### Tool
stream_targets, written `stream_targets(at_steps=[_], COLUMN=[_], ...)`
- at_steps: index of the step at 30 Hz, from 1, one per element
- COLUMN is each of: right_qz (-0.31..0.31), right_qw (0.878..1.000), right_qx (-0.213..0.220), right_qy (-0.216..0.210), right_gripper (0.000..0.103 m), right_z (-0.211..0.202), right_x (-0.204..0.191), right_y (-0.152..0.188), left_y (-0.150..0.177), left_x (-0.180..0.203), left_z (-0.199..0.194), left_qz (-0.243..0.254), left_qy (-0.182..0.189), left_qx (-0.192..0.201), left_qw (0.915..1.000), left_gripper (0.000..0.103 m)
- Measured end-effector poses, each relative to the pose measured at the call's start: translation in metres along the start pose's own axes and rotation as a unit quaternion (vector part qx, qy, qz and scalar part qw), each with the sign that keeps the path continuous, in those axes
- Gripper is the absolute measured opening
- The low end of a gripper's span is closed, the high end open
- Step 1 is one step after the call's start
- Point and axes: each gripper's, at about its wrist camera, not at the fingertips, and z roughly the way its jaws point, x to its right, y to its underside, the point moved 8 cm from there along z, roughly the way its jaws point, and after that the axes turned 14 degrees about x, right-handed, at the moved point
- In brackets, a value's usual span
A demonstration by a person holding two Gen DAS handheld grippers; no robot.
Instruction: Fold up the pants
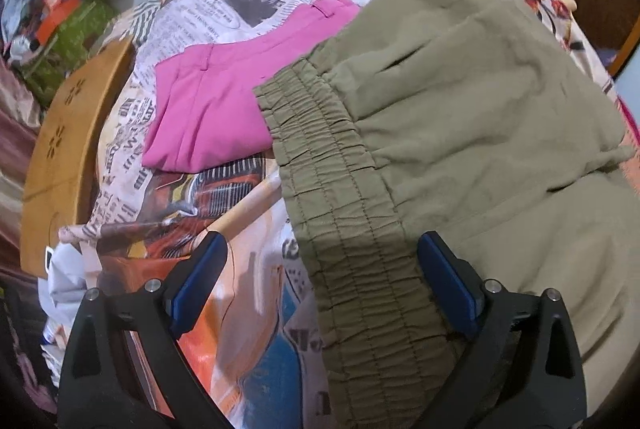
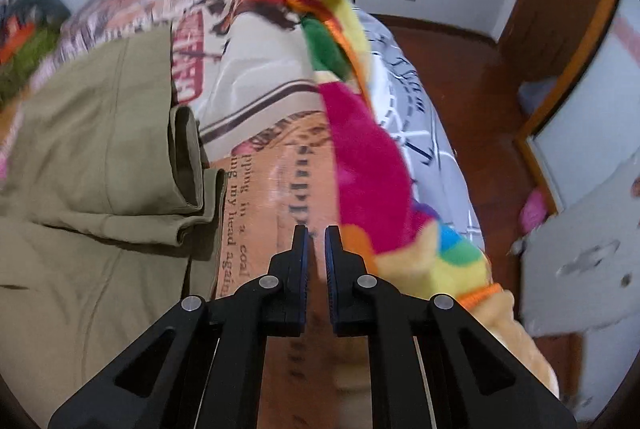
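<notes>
The left gripper (image 1: 320, 265) is standing with its jaws spread wide, straddling the elastic waistband (image 1: 340, 213) of the olive pants (image 1: 480, 101) without clenching it. The right gripper (image 2: 316, 249) is holding its jaws nearly together with only a thin gap and nothing between them, hovering over the printed bedspread (image 2: 260, 157) just beside the pant cuffs (image 2: 196, 173).

The pants are lying on the bed, seemingly already doubled over, and partly overlapping a folded pink garment (image 1: 200, 109). The cloth is looking light, soft and limp, so it is likely sagging wherever it is unsupported; the gathered waistband and the thicker cuff hems are offering the 2 firmest places to pinch.

A colourful fleece blanket (image 2: 360, 133) is bordering the bed's far side, beyond which the mattress is dropping to the wooden floor (image 2: 460, 69), leaving a strip of open bedspread between cuffs and blanket.
</notes>
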Motion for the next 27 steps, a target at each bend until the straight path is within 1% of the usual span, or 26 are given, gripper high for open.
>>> stream_targets(at_steps=[2, 3, 5, 7, 8, 9, 10, 13, 14, 17, 19, 22, 23, 27], right_qz=[0.001, 0.006, 0.015, 0.012, 0.008, 0.003, 0.000, -0.002, -0.002, -0.003, -0.005, -0.003, 0.001, 0.037], right_qw=[1.000, 1.000, 0.999, 0.998, 0.998, 0.997, 0.997, 0.995, 0.994, 0.993, 0.992, 0.993, 0.993, 0.985], right_qx=[0.007, 0.009, 0.012, 0.019, 0.023, 0.027, 0.030, 0.032, 0.032, 0.021, 0.006, -0.012, -0.017, -0.034], right_qy=[-0.008, -0.019, -0.043, -0.056, -0.062, -0.071, -0.075, -0.099, -0.102, -0.113, -0.123, -0.118, -0.121, -0.165], right_gripper=[0.008, 0.011, 0.020, 0.035, 0.039, 0.045, 0.049, 0.055, 0.055, 0.056, 0.056, 0.056, 0.056, 0.056], right_z=[-0.007, -0.008, -0.010, -0.015, -0.017, -0.015, -0.019, -0.011, -0.012, 0.000, 0.010, 0.027, 0.031, 0.042], right_x=[0.000, -0.002, -0.011, -0.026, -0.034, -0.043, -0.049, -0.068, -0.070, -0.081, -0.086, -0.086, -0.086, -0.092], right_y=[-0.003, -0.006, -0.010, -0.011, -0.012, -0.015, -0.013, -0.018, -0.017, -0.017, -0.014, -0.008, -0.007, -0.004], left_y=[-0.005, -0.011, -0.019, -0.031, -0.035, -0.039, -0.041, -0.048, -0.048, -0.041, -0.035, -0.024, -0.022, -0.019], left_x=[-0.002, -0.005, -0.009, -0.018, -0.022, -0.025, -0.029, -0.038, -0.039, -0.034, -0.028, -0.015, -0.013, -0.002], left_z=[-0.006, -0.012, -0.020, -0.029, -0.031, -0.031, -0.030, -0.024, -0.018, -0.002, 0.009, 0.027, 0.030, 0.040], left_qz=[-0.002, -0.002, -0.004, -0.014, -0.022, -0.028, -0.036, -0.060, -0.068, -0.083, -0.078, -0.057, -0.054, -0.054], left_qy=[-0.009, -0.015, -0.016, -0.017, -0.015, -0.013, -0.011, -0.008, -0.005, 0.004, 0.004, 0.005, 0.007, 0.024], left_qx=[0.005, 0.015, 0.027, 0.038, 0.040, 0.040, 0.039, 0.032, 0.025, 0.001, -0.014, -0.040, -0.042, -0.052], left_qw=[0.9999, 0.9998, 0.9995, 0.9990, 0.9988, 0.9987, 0.9985, 0.9977, 0.9974, 0.9966, 0.9969, 0.9976, 0.9976, 0.9969], left_gripper=[0.098, 0.098, 0.098, 0.098, 0.098, 0.098, 0.098, 0.098, 0.098, 0.098, 0.098, 0.098, 0.098, 0.098])
